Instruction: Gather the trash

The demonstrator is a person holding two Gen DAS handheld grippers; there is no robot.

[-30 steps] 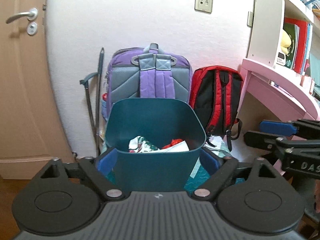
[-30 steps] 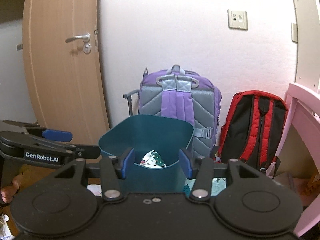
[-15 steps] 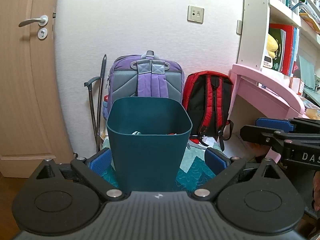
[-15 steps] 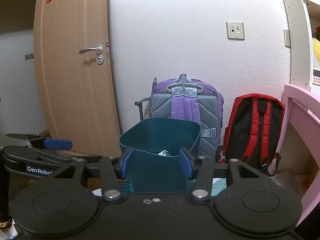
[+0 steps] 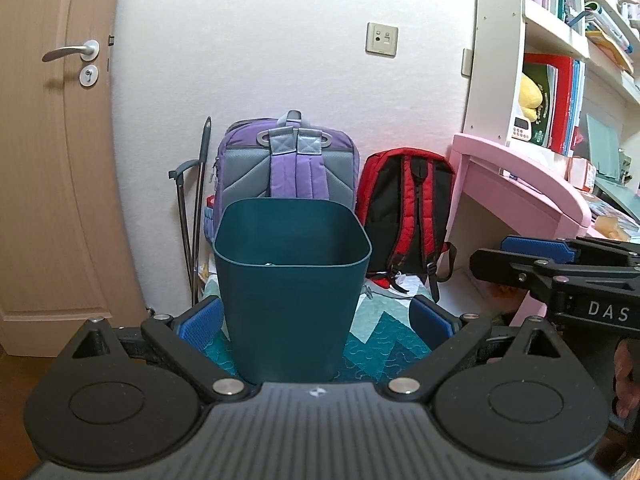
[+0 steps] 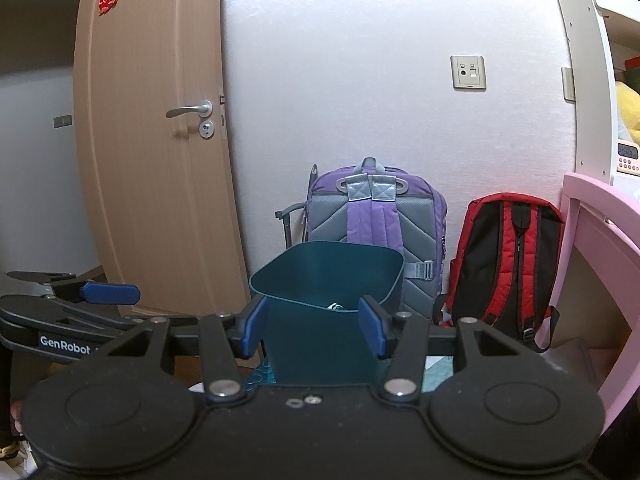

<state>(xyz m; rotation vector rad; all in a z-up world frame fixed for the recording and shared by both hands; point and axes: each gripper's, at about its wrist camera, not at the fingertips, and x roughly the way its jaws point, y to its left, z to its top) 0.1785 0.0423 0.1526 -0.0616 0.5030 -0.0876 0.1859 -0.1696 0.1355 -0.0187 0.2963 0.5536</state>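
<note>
The dark teal wastebasket (image 5: 291, 288) stands upright on a quilted mat before the purple backpack (image 5: 288, 164), with the left gripper (image 5: 316, 322) spread wide and the right gripper (image 6: 313, 326) partly open, both empty.

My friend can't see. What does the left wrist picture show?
A dark teal trash bin stands on a patterned teal mat, seen between the open blue-padded fingers of the left gripper, which holds nothing. Behind it, a purple backpack and a red backpack lean against a white wall, beside a pink desk.
</note>
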